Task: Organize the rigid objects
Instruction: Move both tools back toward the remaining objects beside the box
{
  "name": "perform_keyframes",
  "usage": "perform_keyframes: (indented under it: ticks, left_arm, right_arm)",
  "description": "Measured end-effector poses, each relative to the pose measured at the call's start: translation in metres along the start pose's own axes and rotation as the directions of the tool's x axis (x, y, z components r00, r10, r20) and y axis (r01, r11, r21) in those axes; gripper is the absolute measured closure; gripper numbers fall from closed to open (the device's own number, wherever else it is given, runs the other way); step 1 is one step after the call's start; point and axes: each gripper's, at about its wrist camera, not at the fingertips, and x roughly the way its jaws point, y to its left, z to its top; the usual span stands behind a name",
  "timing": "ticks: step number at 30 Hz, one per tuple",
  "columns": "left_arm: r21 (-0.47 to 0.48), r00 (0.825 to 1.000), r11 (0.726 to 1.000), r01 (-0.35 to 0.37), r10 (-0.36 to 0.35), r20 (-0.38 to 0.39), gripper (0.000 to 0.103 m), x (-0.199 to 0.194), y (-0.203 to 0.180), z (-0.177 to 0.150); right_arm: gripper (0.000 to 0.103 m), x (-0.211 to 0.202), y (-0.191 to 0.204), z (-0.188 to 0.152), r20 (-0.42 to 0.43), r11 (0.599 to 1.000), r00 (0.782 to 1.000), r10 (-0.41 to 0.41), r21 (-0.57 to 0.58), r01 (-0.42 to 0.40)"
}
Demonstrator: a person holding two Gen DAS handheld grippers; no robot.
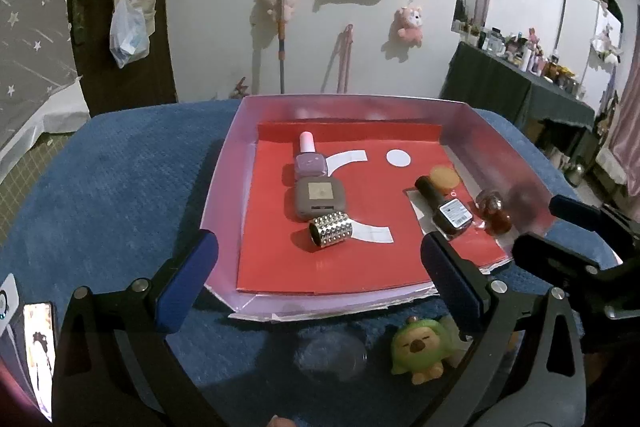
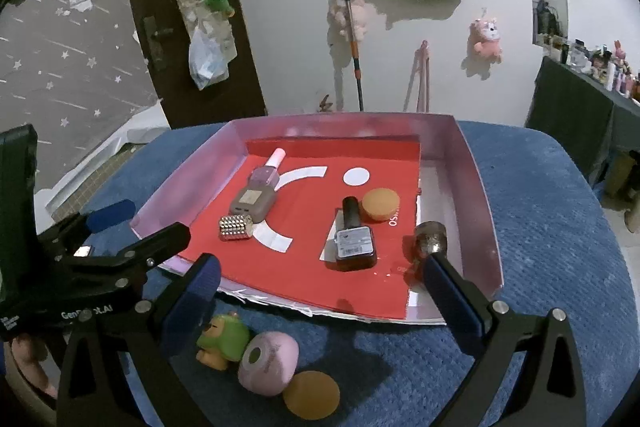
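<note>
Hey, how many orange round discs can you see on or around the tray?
2. One orange disc lies inside the tray, touching the dark bottle's cap. The other lies on the blue cloth outside, beside the pink round object. Others may be hidden.

The left hand-held gripper (image 1: 318, 281) is a black plastic frame of two angled arms with cut-out slots, fastened with round silver screws and tipped with long dark-blue rubber finger pads (image 1: 188, 281). The right hand-held gripper (image 2: 320, 297) is built the same way, with matching blue pads (image 2: 454, 307) and silver screw heads. White "GenRobot.AI" lettering marks the left unit's black body, seen from the right wrist view. A bit of bare skin shows below it.
</note>
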Motion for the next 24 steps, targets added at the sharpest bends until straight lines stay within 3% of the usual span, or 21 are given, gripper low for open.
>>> perform_keyframes:
  ticks: [7,12,17,24]
  left_arm:
    - [-0.089,0.999,0.995,0.048,-0.047,0.014,0.0,-0.008,0.011,-0.011]
    - [-0.074,1.0,0.997,0.024,-0.024,-0.002,0.0,-0.011,0.011,-0.019]
    - [-0.03,0.999,0.998,-0.048,0.049,0.013,0.0,-0.017,0.007,-0.026]
    - [-0.058,1.0,0.998,-0.022,0.022,-0.004,0.0,-0.022,0.013,-0.035]
  right_arm:
    - [0.0,-0.024,0.007,-0.01,0.125,0.999,0.992,0.029,-0.024,-0.026]
    - [0.0,-0.033,0.007,-0.016,0.166,0.999,0.985,0.038,-0.016,-0.036]
    - [0.0,-0.038,0.005,-0.025,0.184,0.997,0.98,0.079,0.002,-0.081]
    - [0.0,-0.049,0.006,-0.036,0.21,0.998,0.976,0.063,-0.011,-0.062]
